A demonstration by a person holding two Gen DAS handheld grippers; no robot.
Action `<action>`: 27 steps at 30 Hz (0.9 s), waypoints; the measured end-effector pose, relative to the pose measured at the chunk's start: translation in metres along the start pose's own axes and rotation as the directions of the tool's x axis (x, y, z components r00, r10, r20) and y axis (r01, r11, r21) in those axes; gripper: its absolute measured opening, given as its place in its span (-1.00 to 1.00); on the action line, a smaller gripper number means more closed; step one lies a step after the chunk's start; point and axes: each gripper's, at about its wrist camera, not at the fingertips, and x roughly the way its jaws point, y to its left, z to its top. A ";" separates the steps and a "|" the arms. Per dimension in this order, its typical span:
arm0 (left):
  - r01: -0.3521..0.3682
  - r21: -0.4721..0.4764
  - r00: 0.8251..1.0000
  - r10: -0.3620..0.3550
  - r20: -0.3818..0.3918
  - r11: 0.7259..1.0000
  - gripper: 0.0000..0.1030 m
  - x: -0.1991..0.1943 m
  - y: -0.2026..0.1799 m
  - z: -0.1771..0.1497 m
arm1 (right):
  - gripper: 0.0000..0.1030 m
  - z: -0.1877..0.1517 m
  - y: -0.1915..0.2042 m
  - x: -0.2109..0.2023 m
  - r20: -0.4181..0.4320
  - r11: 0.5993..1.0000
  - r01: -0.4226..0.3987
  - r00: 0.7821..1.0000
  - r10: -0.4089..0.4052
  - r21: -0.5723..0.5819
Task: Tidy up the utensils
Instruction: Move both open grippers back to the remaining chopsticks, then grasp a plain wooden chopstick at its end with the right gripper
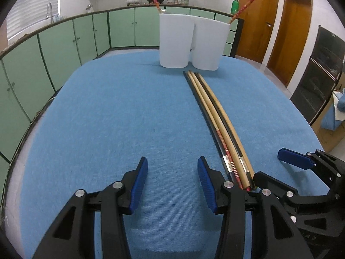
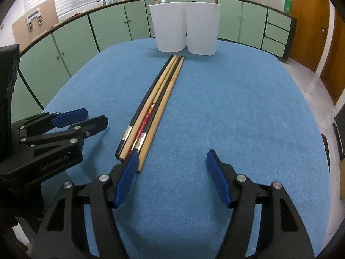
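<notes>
Several chopsticks (image 1: 215, 116), black and light wood, lie side by side on the blue cloth, pointing at two white cups; they also show in the right wrist view (image 2: 155, 101). The left cup (image 1: 175, 40) (image 2: 169, 27) and the right cup (image 1: 209, 43) (image 2: 201, 28) each hold one red-topped chopstick. My left gripper (image 1: 172, 168) is open and empty, just left of the chopsticks' near ends. My right gripper (image 2: 172, 161) is open and empty, its left finger beside the near ends of the chopsticks.
The blue cloth (image 1: 107, 118) covers the table. Green kitchen cabinets (image 1: 64, 43) run behind and to the left. Wooden doors (image 1: 289, 32) and a dark oven (image 1: 323, 75) stand to the right. Each gripper shows in the other's view, the right (image 1: 301, 161) and the left (image 2: 64, 125).
</notes>
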 end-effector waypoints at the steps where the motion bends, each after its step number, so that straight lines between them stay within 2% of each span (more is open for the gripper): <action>1: -0.001 -0.002 1.000 0.001 -0.001 1.000 -0.08 0.000 0.000 0.000 | 0.24 -0.001 0.002 -0.001 0.002 1.000 0.005 1.000 -0.005 -0.008; 6: 0.001 -0.009 1.000 -0.001 -0.003 1.000 -0.08 -0.001 0.002 0.000 | 0.22 -0.001 0.001 -0.001 -0.002 1.000 0.022 1.000 -0.022 -0.022; 11: -0.005 -0.009 1.000 0.005 -0.003 1.000 -0.08 0.000 0.001 -0.001 | 0.21 -0.001 -0.013 -0.005 0.008 0.997 0.072 0.997 -0.072 0.004; 14: -0.007 -0.009 1.000 0.007 -0.002 1.000 -0.08 -0.001 0.002 -0.001 | 0.19 -0.004 -0.019 -0.007 0.007 0.999 0.033 0.999 -0.033 0.033; 17: -0.013 -0.010 1.000 0.013 0.001 1.000 -0.08 -0.002 0.001 -0.001 | 0.09 -0.008 -0.016 -0.008 0.008 1.000 0.015 1.000 -0.015 0.026; 19: -0.017 -0.013 1.000 0.017 0.004 1.000 -0.08 -0.003 0.002 -0.001 | -0.13 -0.008 -0.014 -0.009 0.011 1.000 -0.010 1.000 0.010 0.026; 21: -0.020 -0.013 1.000 0.020 0.004 1.000 -0.08 -0.003 0.002 -0.002 | -0.22 -0.008 -0.012 -0.008 0.009 1.000 -0.017 1.000 0.016 0.025; 25: -0.026 -0.008 1.000 0.026 0.006 1.000 -0.08 -0.005 0.000 -0.002 | -0.38 -0.008 -0.006 -0.008 0.012 1.000 -0.019 1.000 0.019 0.002; 27: -0.027 -0.006 1.000 0.027 0.005 1.000 -0.08 -0.005 0.000 -0.003 | -0.39 -0.008 -0.003 -0.008 0.008 1.000 -0.010 1.000 0.010 -0.008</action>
